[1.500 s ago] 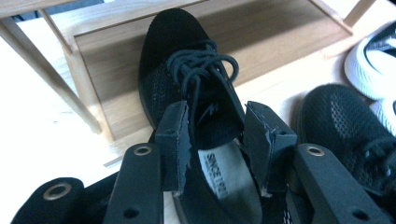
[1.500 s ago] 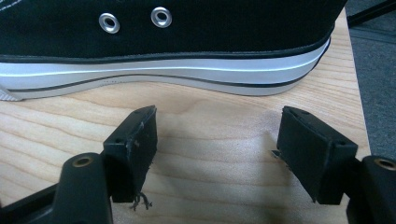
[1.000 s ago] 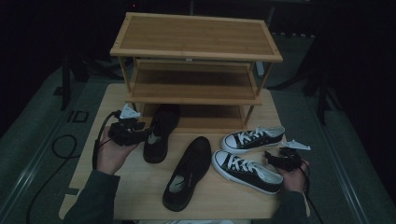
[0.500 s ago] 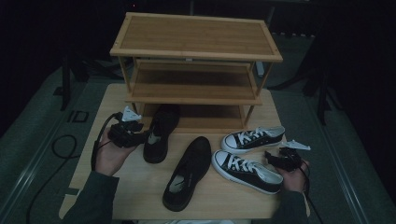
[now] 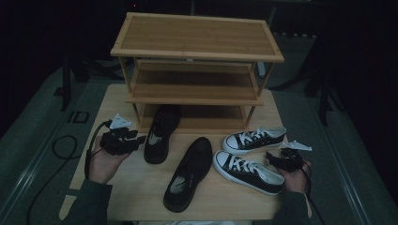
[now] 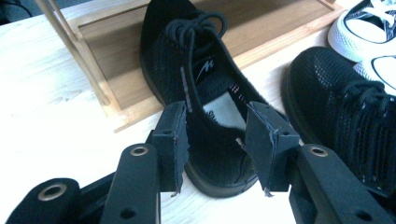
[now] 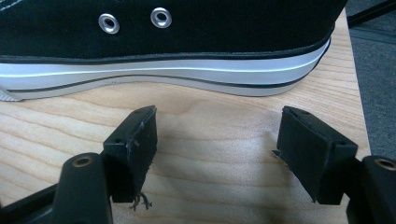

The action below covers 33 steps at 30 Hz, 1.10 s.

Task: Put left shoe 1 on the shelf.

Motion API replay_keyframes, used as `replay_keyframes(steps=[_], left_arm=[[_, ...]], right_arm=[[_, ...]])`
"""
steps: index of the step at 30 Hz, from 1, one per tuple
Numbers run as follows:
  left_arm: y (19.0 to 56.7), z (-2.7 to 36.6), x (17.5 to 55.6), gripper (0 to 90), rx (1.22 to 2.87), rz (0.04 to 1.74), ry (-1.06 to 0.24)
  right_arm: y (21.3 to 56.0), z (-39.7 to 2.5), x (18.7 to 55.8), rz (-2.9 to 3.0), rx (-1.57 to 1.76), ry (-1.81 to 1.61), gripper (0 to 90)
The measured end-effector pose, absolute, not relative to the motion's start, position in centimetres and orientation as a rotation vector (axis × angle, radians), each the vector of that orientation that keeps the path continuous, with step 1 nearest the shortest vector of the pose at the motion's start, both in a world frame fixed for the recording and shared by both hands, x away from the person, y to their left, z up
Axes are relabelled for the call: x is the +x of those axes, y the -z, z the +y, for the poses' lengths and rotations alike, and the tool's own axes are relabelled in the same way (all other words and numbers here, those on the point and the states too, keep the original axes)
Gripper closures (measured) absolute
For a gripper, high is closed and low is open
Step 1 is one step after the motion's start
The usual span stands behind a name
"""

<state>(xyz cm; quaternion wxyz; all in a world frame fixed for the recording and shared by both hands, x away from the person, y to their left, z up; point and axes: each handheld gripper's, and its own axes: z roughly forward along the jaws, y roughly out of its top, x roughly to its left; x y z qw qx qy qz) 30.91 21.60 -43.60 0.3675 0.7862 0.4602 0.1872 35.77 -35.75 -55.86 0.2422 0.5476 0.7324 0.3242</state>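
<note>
A black mesh running shoe (image 6: 196,98) lies toward the left edge of the wooden table (image 5: 117,187), its toe tucked onto the bottom shelf of the bamboo shoe rack (image 5: 197,51) and its heel out on the tabletop, and our left gripper (image 6: 215,135) stands right at that heel. In the left gripper view its two black jaws are parted, one on each side of the heel collar, and we cannot tell whether the pads touch the fabric. In the high view the left gripper (image 5: 123,140) sits just beside the shoe (image 5: 159,133), held in our left hand (image 5: 104,161). The second black mesh shoe (image 5: 188,171) lies slantwise near the table's front edge, between the first shoe and a pair of black canvas sneakers with white laces. The nearer sneaker (image 5: 248,171) lies toward the front right corner; the farther sneaker (image 5: 254,139) lies just behind it, close to the rack's right leg. Our right gripper (image 5: 284,160) rests by the right edge of the table, just beside the nearer sneaker's heel. In the right gripper view the right gripper (image 7: 217,140) has its jaws spread wide over bare wood, apart from the sneaker's white rubber sidewall (image 7: 187,74) ahead of them, gripping nothing.
</note>
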Motion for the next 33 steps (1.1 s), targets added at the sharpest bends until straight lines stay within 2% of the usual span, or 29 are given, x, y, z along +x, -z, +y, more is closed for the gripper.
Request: replay_keyframes(steps=[7,11,20,33], left_arm=[[44.9,22.3,29.3,58.9,2.016,1.201,-0.470],[45.6,22.5,28.5,64.5,2.040,1.190,-0.461],[47.5,21.5,27.9,89.5,2.115,1.170,-0.434],[49.8,19.9,28.3,89.7,2.180,1.176,-0.378]], right_arm=[[55.9,-35.7,35.8,2.002,1.497,-0.886,28.5],[55.9,-35.7,35.8,2.001,1.498,-0.887,28.5],[55.9,-35.7,35.8,2.000,1.499,-0.886,28.5],[55.9,-35.7,35.8,2.000,1.499,-0.886,28.5]])
